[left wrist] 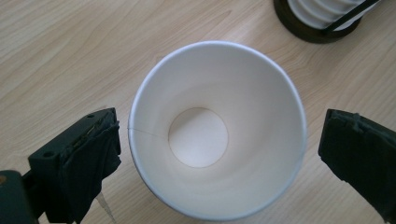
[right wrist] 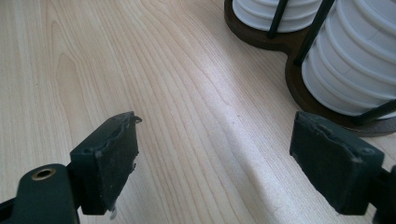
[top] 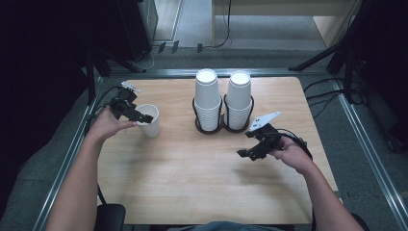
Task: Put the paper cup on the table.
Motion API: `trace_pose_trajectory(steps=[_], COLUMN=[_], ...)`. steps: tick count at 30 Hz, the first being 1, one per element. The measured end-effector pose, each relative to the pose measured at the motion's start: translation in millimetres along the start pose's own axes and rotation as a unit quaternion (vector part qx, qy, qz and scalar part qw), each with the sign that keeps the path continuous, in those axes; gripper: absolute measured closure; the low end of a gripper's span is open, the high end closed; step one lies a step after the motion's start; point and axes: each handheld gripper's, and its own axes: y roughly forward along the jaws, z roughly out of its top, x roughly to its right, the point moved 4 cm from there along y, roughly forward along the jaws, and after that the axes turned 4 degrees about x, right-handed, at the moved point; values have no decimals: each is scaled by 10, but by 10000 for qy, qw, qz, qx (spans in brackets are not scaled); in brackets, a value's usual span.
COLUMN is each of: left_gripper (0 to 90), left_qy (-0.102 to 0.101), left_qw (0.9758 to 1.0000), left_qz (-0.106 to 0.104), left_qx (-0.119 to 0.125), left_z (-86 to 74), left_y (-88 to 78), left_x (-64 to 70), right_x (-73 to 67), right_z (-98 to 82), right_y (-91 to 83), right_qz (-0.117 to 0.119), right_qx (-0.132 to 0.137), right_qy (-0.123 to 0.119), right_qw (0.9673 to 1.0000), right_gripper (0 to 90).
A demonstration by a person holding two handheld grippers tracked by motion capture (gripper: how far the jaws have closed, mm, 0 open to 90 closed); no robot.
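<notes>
An empty white paper cup stands upright on the wooden table, left of centre. My left gripper is open, one jaw on each side of the cup's rim. In the left gripper view the cup sits between the jaws of that gripper; the left pad is close to the wall, and the right one stands a little off it. My right gripper hovers open over bare wood, just in front of the cup holder. In the right gripper view, nothing lies between the jaws of this gripper.
A dark two-ring holder at the middle back of the table carries two tall stacks of upside-down white cups. The holder base and the stacks lie close ahead-right of the right gripper. Metal rails edge the table.
</notes>
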Motion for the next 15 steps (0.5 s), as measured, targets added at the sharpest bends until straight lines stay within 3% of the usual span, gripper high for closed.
trace_pose_trajectory(steps=[4, 8, 15], left_gripper=[0, 0, 0], left_qy=[130, 242, 435], left_qw=[9997, 9992, 9968], left_qz=[-205, -284, -616], left_qx=[77, 167, 254], left_z=[31, 83, 161], left_y=[-94, -159, -155], left_x=[71, 173, 394], right_x=[1, 3, -3], right_z=[1, 4, 8], right_y=[-1, 4, 4], right_qz=[8, 12, 22], right_qx=[8, -3, -6], right_qy=[-5, 2, -19], right_qw=[10000, 10000, 10000], right_gripper=[154, 154, 154])
